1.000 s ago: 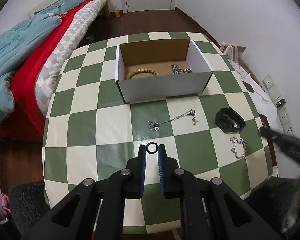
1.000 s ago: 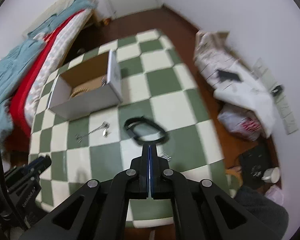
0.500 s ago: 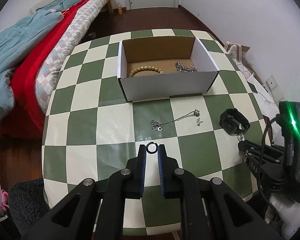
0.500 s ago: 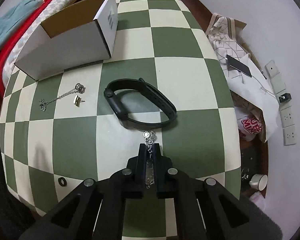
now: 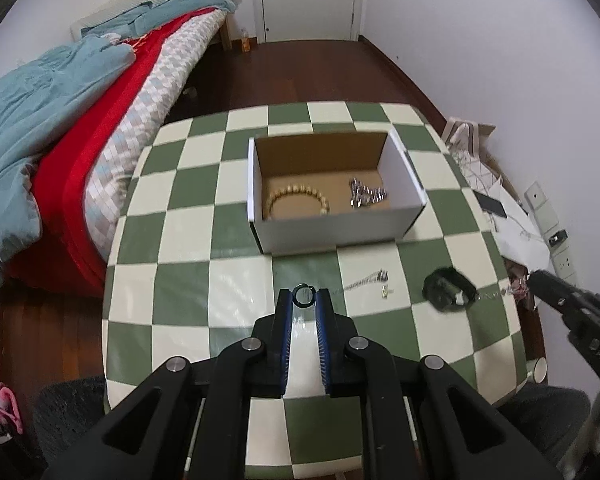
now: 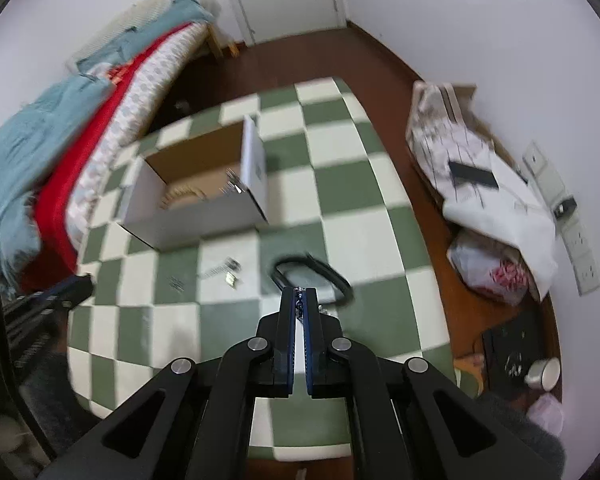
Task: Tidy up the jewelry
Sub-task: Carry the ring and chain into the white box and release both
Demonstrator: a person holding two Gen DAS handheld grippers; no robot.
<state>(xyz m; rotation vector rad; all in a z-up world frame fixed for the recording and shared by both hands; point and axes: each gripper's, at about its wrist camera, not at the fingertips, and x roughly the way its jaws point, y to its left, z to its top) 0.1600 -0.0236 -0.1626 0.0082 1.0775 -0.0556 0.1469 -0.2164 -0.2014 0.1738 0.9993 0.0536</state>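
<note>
My left gripper is shut on a small black ring and holds it above the checkered table. My right gripper is shut on a silver chain bracelet and holds it above the table; it shows at the right of the left wrist view. The open white box holds a beaded bracelet and a silver chain. A black wristband, a thin silver chain and a small earring lie on the table in front of the box.
A bed with red and teal blankets stands left of the table. Bags and papers lie on the floor to the right, by the wall. A grey stool cushion sits at the table's near left.
Both grippers have risen away from the table. The right gripper closed on the silver bracelet beside the wristband and lifted it. The left still holds the ring.
</note>
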